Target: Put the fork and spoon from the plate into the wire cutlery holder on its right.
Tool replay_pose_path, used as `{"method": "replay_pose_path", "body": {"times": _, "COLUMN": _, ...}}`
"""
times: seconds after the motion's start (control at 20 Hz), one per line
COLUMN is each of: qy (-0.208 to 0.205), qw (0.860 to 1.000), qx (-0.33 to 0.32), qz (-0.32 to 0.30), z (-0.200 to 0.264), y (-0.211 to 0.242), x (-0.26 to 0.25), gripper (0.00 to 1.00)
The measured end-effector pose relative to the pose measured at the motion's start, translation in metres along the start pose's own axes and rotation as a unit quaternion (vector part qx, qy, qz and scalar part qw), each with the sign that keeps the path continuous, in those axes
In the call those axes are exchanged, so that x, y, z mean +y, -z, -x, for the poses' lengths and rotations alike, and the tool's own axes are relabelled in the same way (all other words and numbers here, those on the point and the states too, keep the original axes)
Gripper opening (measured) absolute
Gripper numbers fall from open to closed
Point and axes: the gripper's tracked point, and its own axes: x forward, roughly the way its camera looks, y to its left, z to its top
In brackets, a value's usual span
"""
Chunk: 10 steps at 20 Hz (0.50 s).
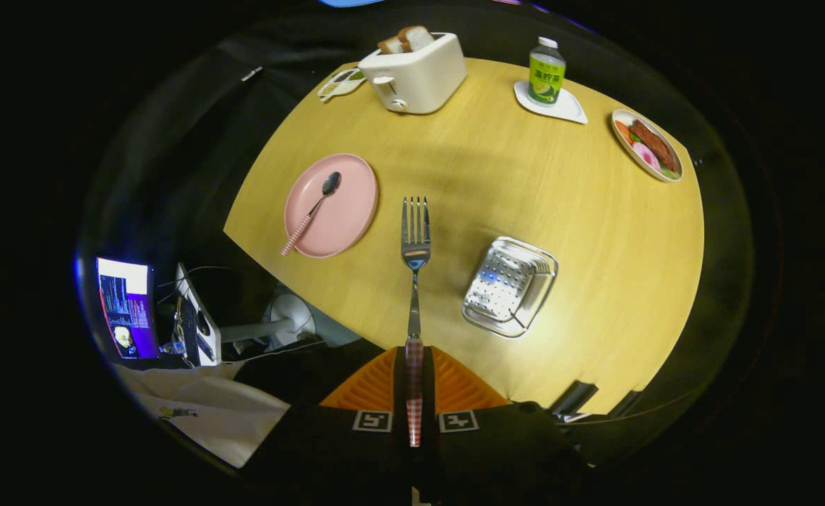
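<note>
My gripper [413, 383] is shut on the fork [414, 267], pinching its red-checked handle between both fingers. The fork points straight ahead, tines up over the wooden table [525, 190], lifted well above it. A pink plate [335, 211] lies ahead and to the left of the fork. On it rests a spoon [312, 211] with a dark bowl and a red-checked handle that overhangs the plate's near rim. The shiny perforated metal cutlery holder [509, 287] sits on the table just right of the fork, nearer than the plate.
A white toaster [416, 74] with bread stands at the table's far side, a small dish [341, 83] beside it. A green-labelled bottle [546, 72] on a white coaster and a plate of food [648, 144] are far right. A laptop [128, 306] sits below, left of the table.
</note>
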Motion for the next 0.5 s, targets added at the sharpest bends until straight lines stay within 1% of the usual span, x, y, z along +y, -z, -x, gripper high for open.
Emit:
{"method": "replay_pose_path", "body": {"times": 0.1, "qy": 0.013, "qw": 0.999, "qx": 0.032, "qz": -0.004, "z": 0.003, "y": 0.007, "x": -0.019, "gripper": 0.09}}
{"method": "replay_pose_path", "body": {"times": 0.2, "qy": 0.017, "qw": 0.997, "qx": 0.073, "qz": -0.017, "z": 0.000, "y": 0.018, "x": -0.032, "gripper": 0.10}}
{"method": "replay_pose_path", "body": {"times": 0.4, "qy": 0.017, "qw": 0.987, "qx": 0.147, "qz": -0.059, "z": -0.019, "y": 0.031, "x": -0.045, "gripper": 0.09}}
{"method": "replay_pose_path", "body": {"times": 0.5, "qy": 0.024, "qw": 0.979, "qx": 0.186, "qz": -0.078, "z": -0.022, "y": 0.036, "x": -0.053, "gripper": 0.09}}
